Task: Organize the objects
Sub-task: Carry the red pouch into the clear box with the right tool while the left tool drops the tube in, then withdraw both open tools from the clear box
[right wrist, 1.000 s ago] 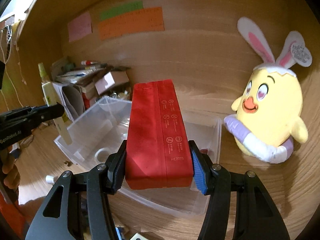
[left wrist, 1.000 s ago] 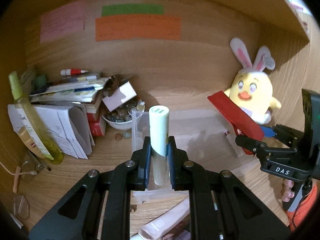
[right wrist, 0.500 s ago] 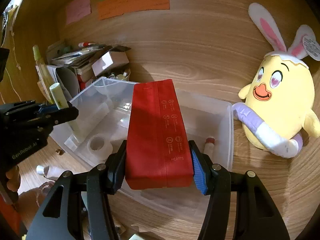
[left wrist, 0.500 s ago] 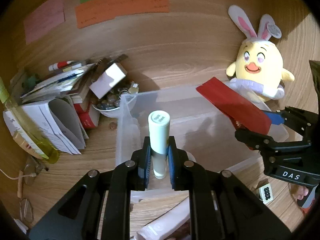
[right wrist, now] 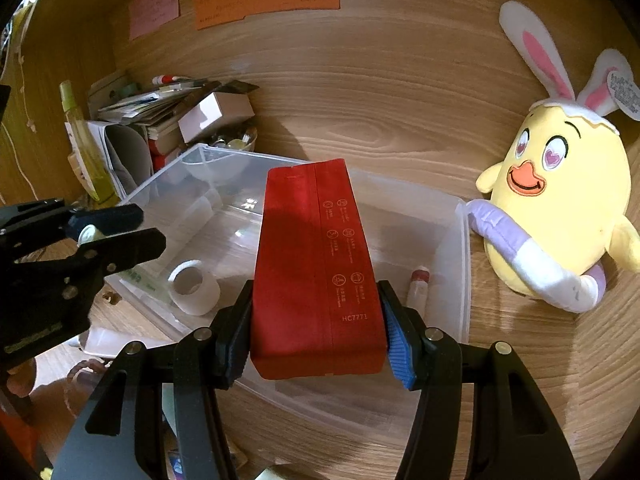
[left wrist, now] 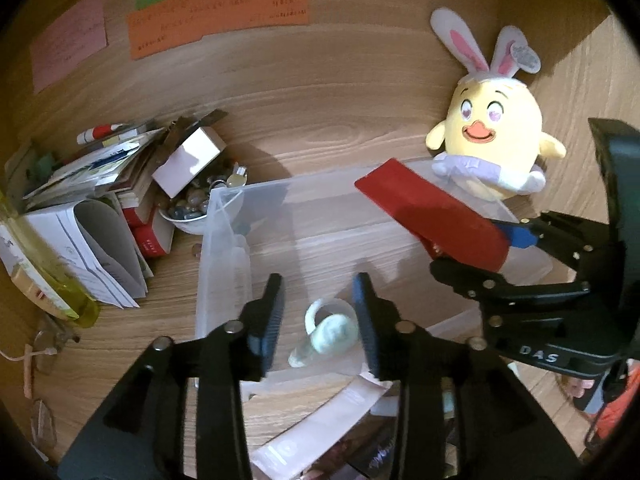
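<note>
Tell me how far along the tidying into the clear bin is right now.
Partly done. The clear bin already holds a tape roll, a pale tube beneath the open left gripper, and a red-capped stick. The right gripper holds the red pouch above the bin, not yet released. Clutter in front remains.

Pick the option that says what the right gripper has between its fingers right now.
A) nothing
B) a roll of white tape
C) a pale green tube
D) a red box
D: the right gripper is clamped on both sides of the red box, held above the clear bin; the tape roll lies inside the bin.
</note>
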Action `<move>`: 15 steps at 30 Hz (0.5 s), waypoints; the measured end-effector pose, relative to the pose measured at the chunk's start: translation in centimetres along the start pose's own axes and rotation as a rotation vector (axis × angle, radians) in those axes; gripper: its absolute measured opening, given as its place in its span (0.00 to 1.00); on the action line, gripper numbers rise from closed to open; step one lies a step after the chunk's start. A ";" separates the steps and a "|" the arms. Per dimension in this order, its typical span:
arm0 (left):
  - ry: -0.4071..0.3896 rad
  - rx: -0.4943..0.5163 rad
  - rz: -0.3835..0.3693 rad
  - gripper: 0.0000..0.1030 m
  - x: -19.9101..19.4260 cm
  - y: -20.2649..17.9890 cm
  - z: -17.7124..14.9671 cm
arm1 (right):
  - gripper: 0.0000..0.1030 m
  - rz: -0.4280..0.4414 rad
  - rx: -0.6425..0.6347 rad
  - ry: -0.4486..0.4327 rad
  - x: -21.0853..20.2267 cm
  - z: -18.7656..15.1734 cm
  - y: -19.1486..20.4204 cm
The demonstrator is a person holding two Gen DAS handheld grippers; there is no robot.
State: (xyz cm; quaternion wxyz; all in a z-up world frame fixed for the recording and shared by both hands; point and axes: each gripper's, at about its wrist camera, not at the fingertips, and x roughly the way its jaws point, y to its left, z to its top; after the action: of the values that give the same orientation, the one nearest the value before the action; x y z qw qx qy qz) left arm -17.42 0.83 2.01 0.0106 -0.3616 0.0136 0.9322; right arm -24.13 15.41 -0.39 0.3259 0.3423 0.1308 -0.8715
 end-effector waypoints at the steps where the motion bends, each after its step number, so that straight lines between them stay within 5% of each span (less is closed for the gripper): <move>1: -0.003 -0.003 -0.007 0.41 -0.2 0.1 0.0 | 0.52 -0.005 -0.005 -0.002 0.0 0.0 0.1; 6: -0.030 -0.023 -0.027 0.55 -1.6 0.4 0.0 | 0.66 -0.018 -0.016 -0.002 -0.2 -0.1 0.3; 15: -0.078 -0.058 -0.037 0.73 -4.8 1.4 -0.1 | 0.72 -0.010 -0.007 -0.025 -1.5 0.1 0.1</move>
State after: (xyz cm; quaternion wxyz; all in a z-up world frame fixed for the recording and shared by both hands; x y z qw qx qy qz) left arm -13.79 -0.63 5.19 0.0177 -0.3251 -0.0205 0.9453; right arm -23.27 15.99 0.65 0.3241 0.3298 0.1314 -0.8769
